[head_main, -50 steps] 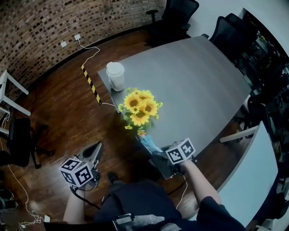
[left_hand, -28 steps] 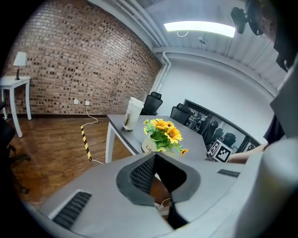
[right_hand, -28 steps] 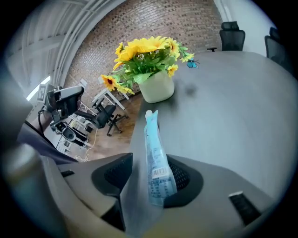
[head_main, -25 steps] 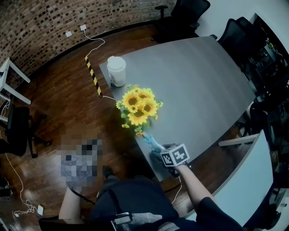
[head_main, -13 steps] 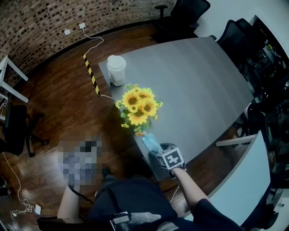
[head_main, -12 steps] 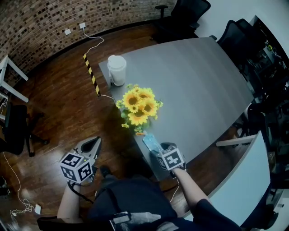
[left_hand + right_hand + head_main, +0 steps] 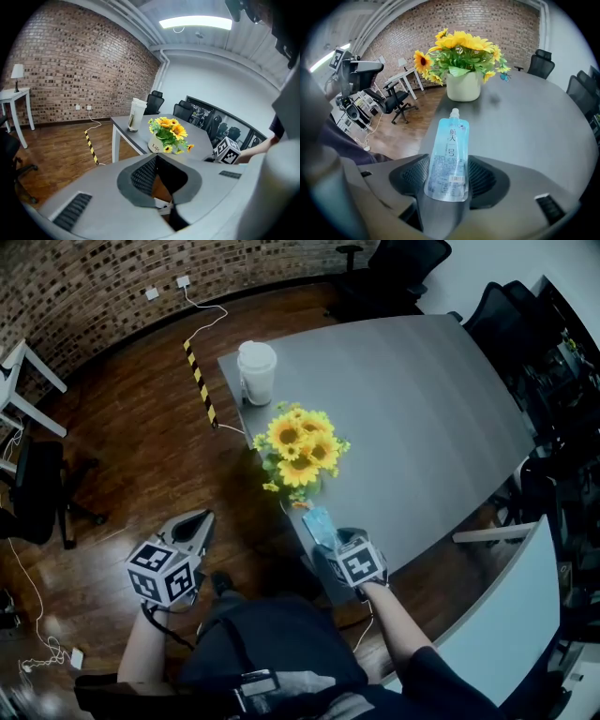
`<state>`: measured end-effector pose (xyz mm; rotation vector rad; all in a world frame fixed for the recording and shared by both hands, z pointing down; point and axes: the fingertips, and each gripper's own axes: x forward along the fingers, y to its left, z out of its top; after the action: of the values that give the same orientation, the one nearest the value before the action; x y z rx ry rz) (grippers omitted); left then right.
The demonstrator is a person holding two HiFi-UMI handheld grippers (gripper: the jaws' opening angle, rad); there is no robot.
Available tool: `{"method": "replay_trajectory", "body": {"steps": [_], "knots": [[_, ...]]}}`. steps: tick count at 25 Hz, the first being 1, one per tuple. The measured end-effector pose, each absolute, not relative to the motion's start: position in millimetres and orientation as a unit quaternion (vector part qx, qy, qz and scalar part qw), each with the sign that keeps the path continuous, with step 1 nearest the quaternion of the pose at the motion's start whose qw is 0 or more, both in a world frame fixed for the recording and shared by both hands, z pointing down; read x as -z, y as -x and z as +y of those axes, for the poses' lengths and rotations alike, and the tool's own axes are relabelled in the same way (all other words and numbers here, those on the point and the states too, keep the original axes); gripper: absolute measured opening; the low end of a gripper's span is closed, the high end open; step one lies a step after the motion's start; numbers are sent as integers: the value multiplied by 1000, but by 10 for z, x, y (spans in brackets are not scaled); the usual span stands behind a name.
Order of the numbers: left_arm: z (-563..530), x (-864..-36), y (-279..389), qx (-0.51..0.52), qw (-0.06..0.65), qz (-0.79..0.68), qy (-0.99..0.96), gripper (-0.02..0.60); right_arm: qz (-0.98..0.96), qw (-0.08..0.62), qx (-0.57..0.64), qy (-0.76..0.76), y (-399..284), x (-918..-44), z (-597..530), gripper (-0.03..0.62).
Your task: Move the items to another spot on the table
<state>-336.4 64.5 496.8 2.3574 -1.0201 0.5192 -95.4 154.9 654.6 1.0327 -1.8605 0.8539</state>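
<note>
Hardly moved since 2 s ago: blue pouch (image 7: 447,157) at the same near corner of the grey table (image 7: 422,418), close to the front edge. Lies flat there, spout toward the sunflower pot (image 7: 464,86) and a little short of it, base end between the jaws of the right gripper (image 7: 335,545). Has just been spreading those jaws; stands open now, pads on either side of the pouch and, by the look of it, no longer pressing. Reads as 1 item set down, or about to be left, at a spot by the front edge. Nothing done yet with the other 2: sunflower pot standing at the table's left side, white lidded cup (image 7: 256,371) well beyond it at the far left corner, both where seen earlier. Off the table at the left, over the wooden floor: left gripper (image 7: 158,159), jaws closed together on nothing, idle. Probably left to do: back the right gripper off the pouch, then shift pot and cup
</note>
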Motion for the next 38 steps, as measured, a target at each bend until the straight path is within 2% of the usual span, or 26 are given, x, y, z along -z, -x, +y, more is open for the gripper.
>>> {"method": "replay_trajectory", "body": {"steps": [8,12,18,21,25,30,38], "knots": [[649,-4938,3523,-182,259,-393,-863,5,-743,360,-328,-458,770,-6218,1421,268],[620,-4864,3622,-166,258,-403,-862,5,-799,245,-325,-443,1103,-5614,1253,268],[580,-4637,3869,-135,245,-412,-867,5,-905,99,-249,-331,2252,-4498,1032,268],[569,-4525,4135,-123,232,-416,-871,5,-923,40,-243,-295,2782,-4156,964,176],[547,-4303,4627,-83,232,-417,-875,5,-931,-11,-255,-260,3406,-3860,946,-20],[537,-3993,5303,-36,219,-436,-872,4,-938,-132,-251,-199,3980,-3320,925,-23],[607,-3393,6088,22,156,-462,-872,3,-954,-135,-215,-159,4881,-2862,859,-23]]}}
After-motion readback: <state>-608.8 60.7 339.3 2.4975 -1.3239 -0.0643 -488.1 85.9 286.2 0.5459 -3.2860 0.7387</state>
